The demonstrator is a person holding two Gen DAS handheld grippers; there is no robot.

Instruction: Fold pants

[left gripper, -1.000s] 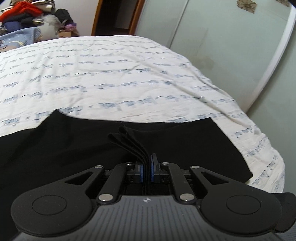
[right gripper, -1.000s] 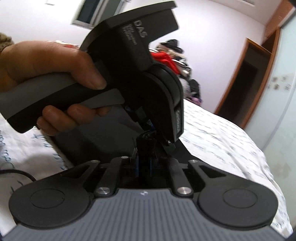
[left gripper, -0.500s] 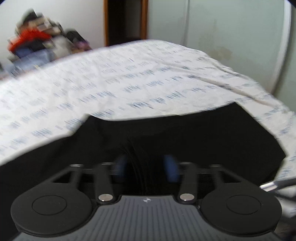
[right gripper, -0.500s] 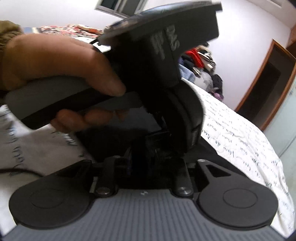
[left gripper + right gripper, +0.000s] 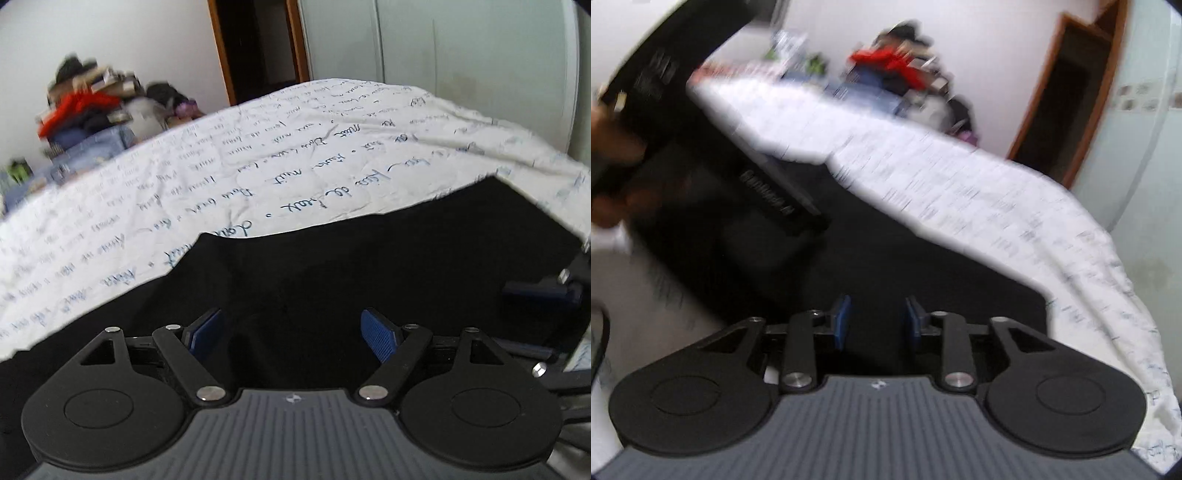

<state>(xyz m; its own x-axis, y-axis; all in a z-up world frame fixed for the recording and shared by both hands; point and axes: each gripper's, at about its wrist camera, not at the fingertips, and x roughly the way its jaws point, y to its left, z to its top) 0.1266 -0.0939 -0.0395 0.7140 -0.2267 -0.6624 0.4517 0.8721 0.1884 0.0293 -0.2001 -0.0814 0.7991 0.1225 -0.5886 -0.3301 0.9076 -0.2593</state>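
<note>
The black pants [image 5: 369, 266] lie flat on the white bed cover with blue writing [image 5: 258, 173]. My left gripper [image 5: 293, 332] is open just above the cloth, blue pads wide apart, holding nothing. The right gripper's blue pad shows at the right edge of the left wrist view [image 5: 535, 291]. In the right wrist view the pants [image 5: 886, 266] spread ahead, and my right gripper [image 5: 876, 325] is open over them, empty. The hand-held left gripper body [image 5: 701, 122] crosses the upper left of that view, blurred.
A pile of clothes [image 5: 92, 114] sits beyond the bed's far side. A dark doorway [image 5: 258, 48] and pale wardrobe doors [image 5: 461, 66] stand behind the bed. The bed's right edge [image 5: 1137, 350] drops away beside the pants.
Both grippers were shut on a bunched fold of the pants; both have opened and let go. The pants now lie flat, and both views have swung.
</note>
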